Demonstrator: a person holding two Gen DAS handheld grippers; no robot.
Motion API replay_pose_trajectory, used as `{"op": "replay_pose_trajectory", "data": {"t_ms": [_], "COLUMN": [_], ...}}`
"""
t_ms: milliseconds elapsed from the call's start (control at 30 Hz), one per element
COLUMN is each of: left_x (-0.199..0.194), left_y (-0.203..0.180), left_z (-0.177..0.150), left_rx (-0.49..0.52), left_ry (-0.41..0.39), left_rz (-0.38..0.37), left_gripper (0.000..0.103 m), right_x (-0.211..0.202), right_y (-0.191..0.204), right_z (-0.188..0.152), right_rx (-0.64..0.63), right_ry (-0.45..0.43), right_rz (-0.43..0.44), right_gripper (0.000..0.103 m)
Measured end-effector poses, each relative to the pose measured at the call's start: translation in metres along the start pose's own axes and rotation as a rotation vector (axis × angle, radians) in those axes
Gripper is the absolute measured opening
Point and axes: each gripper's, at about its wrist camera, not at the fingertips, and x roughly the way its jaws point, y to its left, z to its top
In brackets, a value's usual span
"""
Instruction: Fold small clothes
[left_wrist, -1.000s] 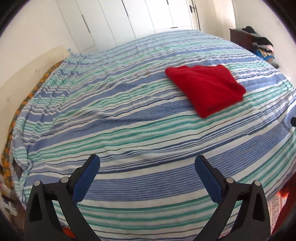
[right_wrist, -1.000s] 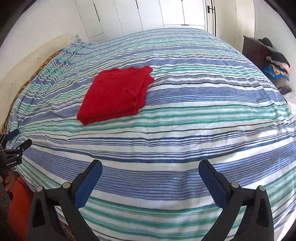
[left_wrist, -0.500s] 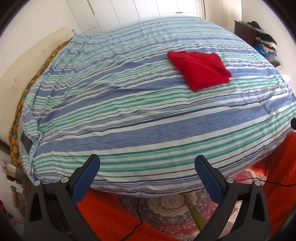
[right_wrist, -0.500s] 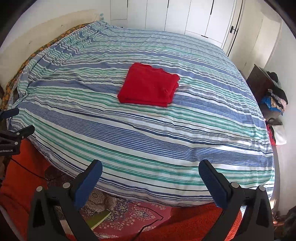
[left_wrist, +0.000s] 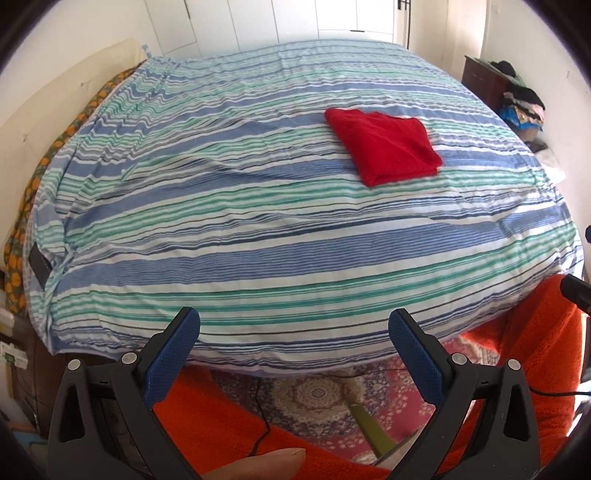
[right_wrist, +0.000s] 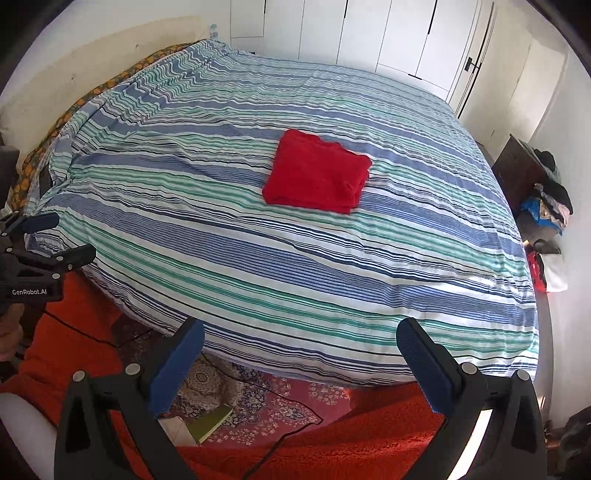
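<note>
Left wrist view: your left gripper hangs off the near edge of the bed, jaws spread wide with nothing between them. Blue pads on both fingers face each other across an empty gap. Well ahead of the jaws and off to their right lies the red garment — folded into a flat, roughly square bundle on the striped duvet, nothing touching it. Below the jaws you see a patterned rug and orange fabric to either side; a fingertip shows at the bottom edge.

Right wrist view: your right gripper is likewise released, jaws wide apart, held short of the bed's near edge. The red garment sits well ahead, almost straight out from the gap, slightly toward the left jaw. Your left gripper shows at the far left of this view, clear of the bed, its fingers apart — a hand grips its handle below. Far to the right of the jaws, a dark dresser carries a heap of clothes.
</note>
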Motion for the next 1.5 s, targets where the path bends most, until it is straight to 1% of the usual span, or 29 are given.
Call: {"op": "replay_pose_trajectory", "data": {"t_ms": [167,300,533,633,767,1067,1267,1400,1500], "left_x": [-0.004,-0.006,-0.006,-0.006,-0.006,-0.009,-0.013,-0.015,-0.018], "left_y": [0.003,0.004,-0.002,-0.005,-0.006,-0.008,-0.01,-0.013,-0.014], "left_z": [0.001,0.001,0.005,0.008,0.011,0.013,0.012,0.013,0.014], "left_rx": [-0.003,-0.003,0.024,0.043,0.039,0.051,0.055,0.059,0.063], "left_ry": [-0.006,-0.003,0.009,0.002,0.006,0.009,0.007,0.001,-0.007], "left_rz": [0.01,0.003,-0.018,-0.014,-0.026,-0.03,-0.058,-0.082,-0.084], "left_gripper": [0.102,0.102,0.102,0.102,0.102,0.102,0.102,0.102,0.102], "right_x": [0.002,-0.006,-0.03,-0.026,-0.02,-0.026,-0.029,-0.026,-0.022], "right_y": [0.0,0.005,0.014,0.011,0.006,0.012,0.014,0.016,0.017], "right_z": [-0.001,0.001,0.01,0.008,0.007,0.014,0.014,0.014,0.013], "right_rx": [0.028,0.027,0.01,0.028,0.05,0.039,0.039,0.053,0.053], "right_ry": [0.02,0.027,-0.028,-0.021,0.0,-0.024,-0.013,-0.007,0.001], "right_rz": [0.009,0.022,0.01,0.0,0.006,0.013,0.02,0.04,0.04], "right_gripper": [0.103,0.103,0.103,0.103,0.103,0.103,0.103,0.103,0.103]}}
